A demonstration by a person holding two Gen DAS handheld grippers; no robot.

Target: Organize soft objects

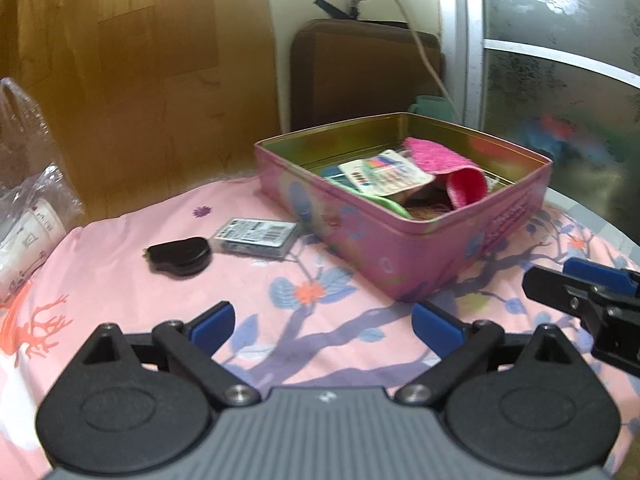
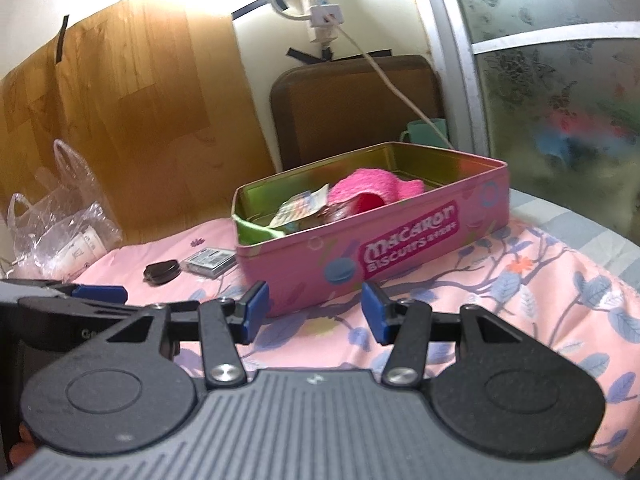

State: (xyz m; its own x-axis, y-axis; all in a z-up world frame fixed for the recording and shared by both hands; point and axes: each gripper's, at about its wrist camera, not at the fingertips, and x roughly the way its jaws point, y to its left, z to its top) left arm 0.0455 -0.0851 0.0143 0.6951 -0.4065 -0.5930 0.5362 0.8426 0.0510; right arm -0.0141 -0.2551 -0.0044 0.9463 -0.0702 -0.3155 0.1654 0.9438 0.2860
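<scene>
Pink tin (image 1: 400,256) on the flowery cloth (image 1: 280,320), fuzzy pink sock (image 1: 448,168) inside it; left gripper (image 1: 324,326) spread wide, holding nothing; right gripper (image 2: 316,312) spread, holding nothing

Tin (image 2: 400,240): pink outside, blue and purple macaron prints, magenta label with white lettering; gold-green inside. Sock (image 1: 444,164): hot pink, fuzzy, red-pink lining. Card (image 1: 384,172): white with multicoloured stripes. Green piece (image 2: 256,228) at the tin's near-left corner. Cloth (image 1: 320,332): pale pink, purple branches, blue leaves, orange flowers, orange coral motif at left edge. Case (image 1: 180,256): black. Box (image 1: 256,236): clear grey, barcode label. Fingers (image 1: 436,328): blue pads on black arms. Bag (image 2: 60,224): clear. Cup (image 2: 424,130): mint green.
</scene>
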